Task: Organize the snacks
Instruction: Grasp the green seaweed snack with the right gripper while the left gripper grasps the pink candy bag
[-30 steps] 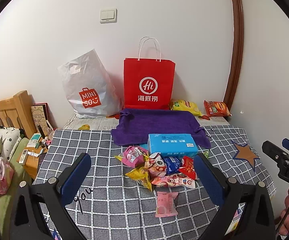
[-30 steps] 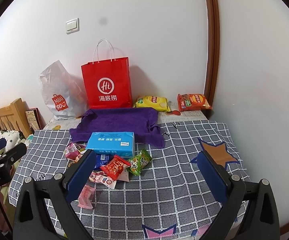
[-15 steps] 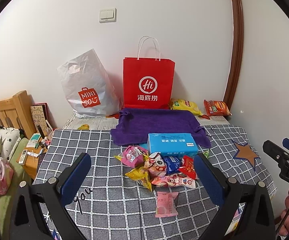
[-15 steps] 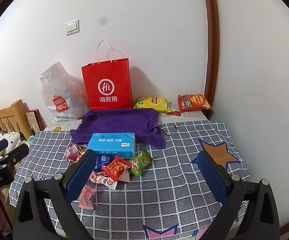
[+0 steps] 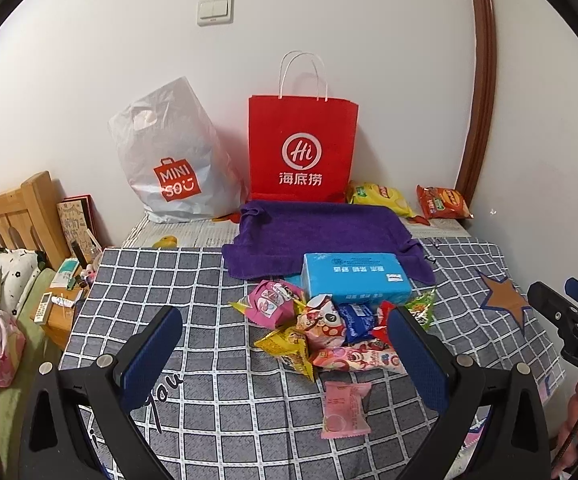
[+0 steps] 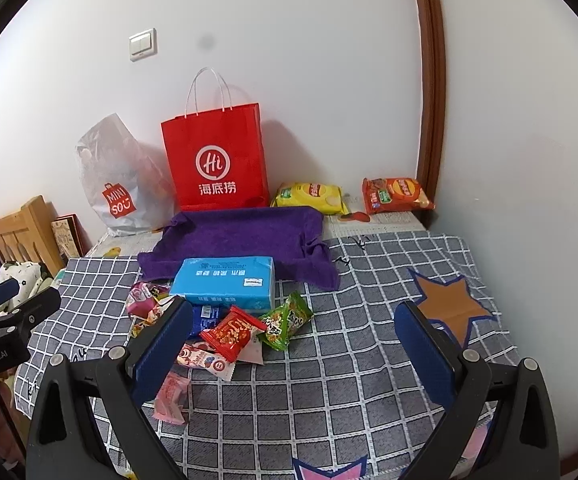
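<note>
A heap of small snack packets (image 5: 321, 328) (image 6: 233, 328) lies mid-table on a grey checked cloth (image 5: 209, 300), in front of a blue tissue pack (image 5: 355, 280) (image 6: 225, 282). A pink packet (image 5: 345, 410) (image 6: 171, 398) lies apart, nearest me. Behind spreads a purple towel (image 5: 321, 232) (image 6: 245, 236). My left gripper (image 5: 285, 352) hovers open above the cloth, the heap between its blue pads. My right gripper (image 6: 293, 344) is open too, holding nothing, the heap by its left finger (image 6: 161, 344).
A red paper bag (image 5: 303, 148) (image 6: 215, 156) and a white plastic bag (image 5: 169, 164) stand against the wall. A yellow chip bag (image 6: 309, 196) and an orange chip bag (image 6: 395, 196) lie at the back right. A wooden headboard (image 5: 17, 216) and bedding sit left.
Both views have shifted only slightly; the right gripper's view tilted a little downward. Nothing on the table has moved and both grippers stay open.
</note>
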Demonstrator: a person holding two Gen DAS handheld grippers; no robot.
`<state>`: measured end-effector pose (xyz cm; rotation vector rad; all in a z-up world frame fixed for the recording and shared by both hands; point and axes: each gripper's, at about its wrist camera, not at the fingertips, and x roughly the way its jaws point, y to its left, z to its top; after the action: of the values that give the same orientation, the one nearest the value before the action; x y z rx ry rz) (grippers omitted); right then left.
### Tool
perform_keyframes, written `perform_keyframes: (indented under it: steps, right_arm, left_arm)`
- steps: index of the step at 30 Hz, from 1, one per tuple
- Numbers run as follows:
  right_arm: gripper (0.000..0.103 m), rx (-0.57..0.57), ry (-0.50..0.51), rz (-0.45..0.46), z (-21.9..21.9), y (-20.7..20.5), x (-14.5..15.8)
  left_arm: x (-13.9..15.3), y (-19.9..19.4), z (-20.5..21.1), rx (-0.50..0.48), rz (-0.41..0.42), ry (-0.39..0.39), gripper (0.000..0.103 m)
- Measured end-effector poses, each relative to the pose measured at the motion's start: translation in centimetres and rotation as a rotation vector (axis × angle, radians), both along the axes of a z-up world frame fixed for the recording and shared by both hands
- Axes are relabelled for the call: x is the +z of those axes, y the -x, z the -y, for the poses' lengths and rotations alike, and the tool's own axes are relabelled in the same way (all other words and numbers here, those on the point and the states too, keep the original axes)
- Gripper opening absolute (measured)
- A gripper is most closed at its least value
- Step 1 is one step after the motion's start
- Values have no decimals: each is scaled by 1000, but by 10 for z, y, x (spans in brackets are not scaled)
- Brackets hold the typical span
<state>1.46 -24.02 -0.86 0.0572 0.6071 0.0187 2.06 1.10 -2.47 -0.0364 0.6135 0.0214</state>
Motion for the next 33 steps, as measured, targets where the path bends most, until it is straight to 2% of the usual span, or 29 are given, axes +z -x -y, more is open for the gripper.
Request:
perform_keyframes:
  steps: [5, 9, 15, 18, 23, 25, 29, 33]
  right_arm:
    - [99, -15, -26, -30, 5, -15, -21]
    - [99, -15, -16, -90, 6, -33, -44]
    - [84, -22, 0, -188, 9, -61, -85]
    - [75, -11, -18, -228, 10, -76, -101]
    - [69, 0, -60, -258, 12, -98, -119]
    - [61, 1, -78, -281, 12, -108, -126]
    - [59, 8, -103, -319, 11, -129, -139]
    - [59, 23, -145, -325, 8, -144, -145]
  left_arm:
    - [-20, -16, -8, 0, -43, 19, 102]
    - [-41, -30, -13, 4, -99, 24, 101]
    - [-69, -48, -19, 32, -162, 10, 101]
    - [-84, -61, -23, 40, -195, 8, 101]
    - [-100, -79, -29, 69, -231, 0, 100]
    - [-104, -84, -33, 80, -236, 7, 97]
    - [-107, -94, -41, 78, -241, 38, 97]
    - [-108, -103, -46, 75, -261, 36, 97]
